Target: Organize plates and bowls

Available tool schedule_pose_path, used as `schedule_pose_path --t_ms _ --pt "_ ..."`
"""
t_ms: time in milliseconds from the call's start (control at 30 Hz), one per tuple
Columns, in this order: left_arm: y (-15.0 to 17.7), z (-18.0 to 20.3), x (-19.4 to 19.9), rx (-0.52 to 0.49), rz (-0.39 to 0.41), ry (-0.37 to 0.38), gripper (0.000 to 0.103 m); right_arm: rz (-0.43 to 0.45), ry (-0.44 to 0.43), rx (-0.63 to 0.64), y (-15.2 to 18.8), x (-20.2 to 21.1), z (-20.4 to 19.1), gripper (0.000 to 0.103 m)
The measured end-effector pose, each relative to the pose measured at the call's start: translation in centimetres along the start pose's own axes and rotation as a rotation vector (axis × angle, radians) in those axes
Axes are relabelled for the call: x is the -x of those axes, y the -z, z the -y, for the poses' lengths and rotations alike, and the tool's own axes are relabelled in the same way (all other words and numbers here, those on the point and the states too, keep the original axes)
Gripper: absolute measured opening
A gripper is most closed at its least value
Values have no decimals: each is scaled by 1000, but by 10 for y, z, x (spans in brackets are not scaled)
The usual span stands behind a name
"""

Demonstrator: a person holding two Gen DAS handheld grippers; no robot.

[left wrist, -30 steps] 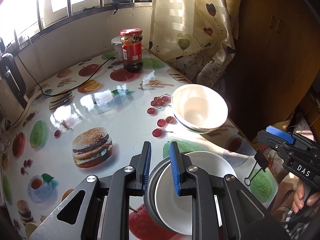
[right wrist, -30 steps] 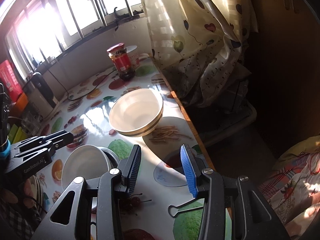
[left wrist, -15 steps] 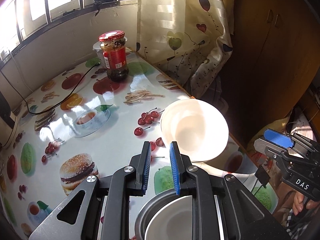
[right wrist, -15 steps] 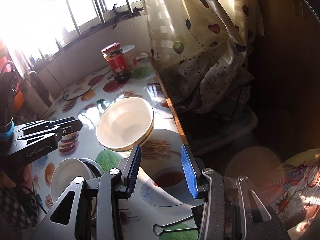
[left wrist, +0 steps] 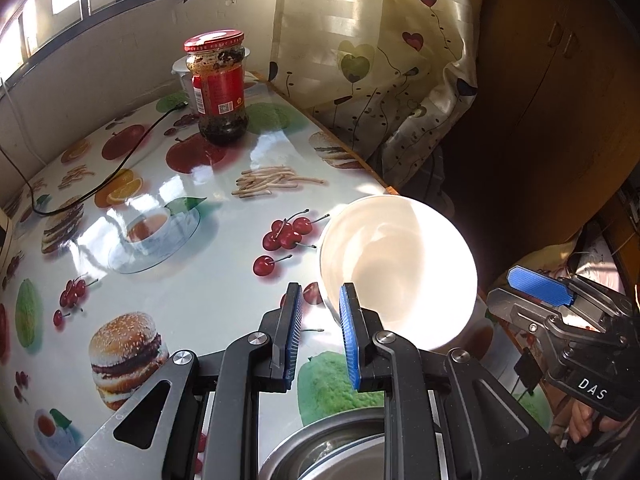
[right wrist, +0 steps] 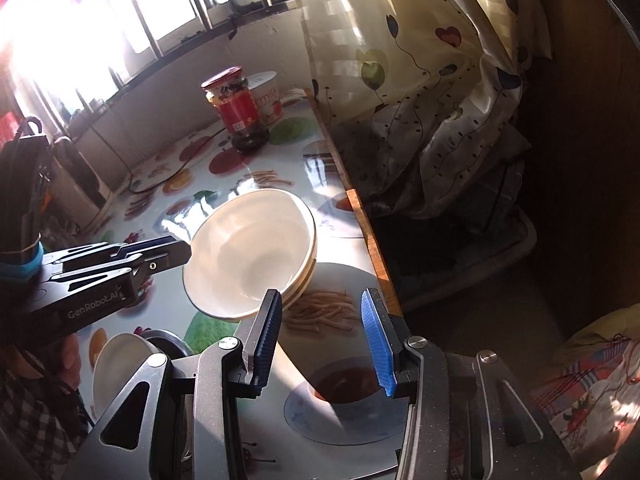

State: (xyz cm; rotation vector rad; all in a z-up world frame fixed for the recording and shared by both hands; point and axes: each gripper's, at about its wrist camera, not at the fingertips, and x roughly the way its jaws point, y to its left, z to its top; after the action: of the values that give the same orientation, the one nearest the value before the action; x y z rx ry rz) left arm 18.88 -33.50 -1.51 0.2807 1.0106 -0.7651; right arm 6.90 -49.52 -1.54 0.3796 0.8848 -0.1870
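Reaching with the left hand-held gripper (left wrist: 319, 332), blue pads parted, empty, at the near rim of the white ceramic bowl (left wrist: 396, 268) stacked near the desk (left wrist: 192, 280) edge; straddle rim, close firmly; right hand-held gripper (right wrist: 324, 336) open, idle

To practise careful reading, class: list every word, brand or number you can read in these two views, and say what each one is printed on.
"DAS": on the right gripper.
"GenRobot.AI": on the left gripper.
"milk": on the white tub behind the red-lidded jar.
Jar lid and label print: too small and blurred to read.
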Motion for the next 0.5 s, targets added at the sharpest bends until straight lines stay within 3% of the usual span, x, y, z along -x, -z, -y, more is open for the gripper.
schedule_pose_path --t_ms 500 --pt "-3 0 -9 -4 -15 10 20 -7 -33 -7 -12 -21 -8 41"
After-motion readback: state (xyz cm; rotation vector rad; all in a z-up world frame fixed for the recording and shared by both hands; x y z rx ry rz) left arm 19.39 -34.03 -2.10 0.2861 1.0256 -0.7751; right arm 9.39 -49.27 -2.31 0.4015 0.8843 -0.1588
